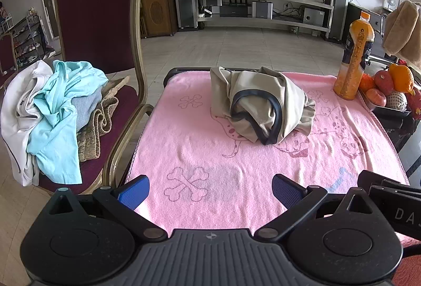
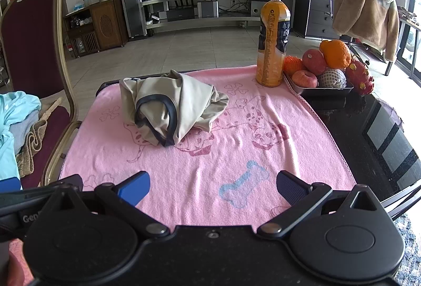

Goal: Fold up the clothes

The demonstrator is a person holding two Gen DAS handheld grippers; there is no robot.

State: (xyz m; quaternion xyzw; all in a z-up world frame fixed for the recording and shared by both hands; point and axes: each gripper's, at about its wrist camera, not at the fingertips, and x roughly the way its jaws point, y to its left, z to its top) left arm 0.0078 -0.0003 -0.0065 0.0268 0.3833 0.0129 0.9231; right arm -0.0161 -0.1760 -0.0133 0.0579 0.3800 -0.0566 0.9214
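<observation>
My left wrist camera gives me the whole heap of waiting clothes [image 1: 50, 114] on the maroon chair [image 1: 97, 22], which the right camera clips to a sliver at its left edge; the right view instead shows the fruit tray [image 2: 326, 91] in full and a tan coat [image 2: 368, 14] draped behind it. The beige garment [image 1: 260, 107] with dark trim sits crumpled toward the far side of the pink towel [image 1: 210, 154], near the orange juice bottle [image 2: 273, 41]. My left gripper [image 1: 210, 191] and right gripper [image 2: 213, 187] both stand wide apart, empty, low over the towel's near edge, with the garment well ahead of them.
</observation>
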